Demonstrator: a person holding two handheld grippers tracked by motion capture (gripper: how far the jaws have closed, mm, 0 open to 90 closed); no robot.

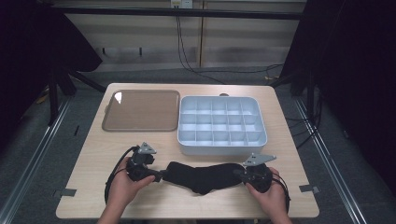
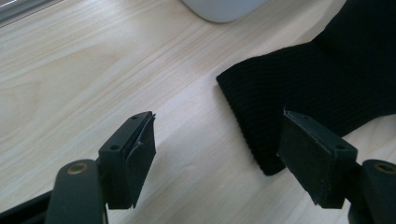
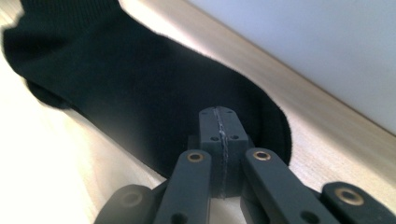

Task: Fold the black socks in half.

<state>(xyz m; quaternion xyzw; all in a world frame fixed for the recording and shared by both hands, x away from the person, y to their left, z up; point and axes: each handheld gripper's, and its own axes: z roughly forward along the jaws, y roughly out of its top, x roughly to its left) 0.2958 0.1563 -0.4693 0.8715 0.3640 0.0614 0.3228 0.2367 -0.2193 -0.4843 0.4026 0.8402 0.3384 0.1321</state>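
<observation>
Dark curtains hang on both sides of a pale wooden table [image 1: 93,154], and cables run down the far wall and across the floor behind it. On the far left of the tabletop lies a flat brown tray [image 1: 141,110], and just to its right sits a white plastic organizer box [image 1: 221,125] split into many small compartments, all of them bare.

Along the near edge, a black sock [image 1: 201,176] lies flat on the wood, stretched from left to right and sagging slightly toward the person in its middle. It rests just in front of the organizer box without touching it.

At the sock's left end, the left gripper [image 1: 159,176], held in the person's left hand [image 1: 122,187], points right toward the fabric. In the left gripper view its jaws stand wide apart; the ribbed cuff of the sock [image 2: 299,88] lies between them, nearer the right jaw, and neither pad presses on it.

At the sock's right end, the right gripper [image 1: 239,174], held in the right hand [image 1: 269,196], points left. In the right gripper view its jaws are pressed together over the edge of the sock [image 3: 140,93], pinching the dark cloth, with the white wall of the organizer box [image 3: 317,51] close behind
</observation>
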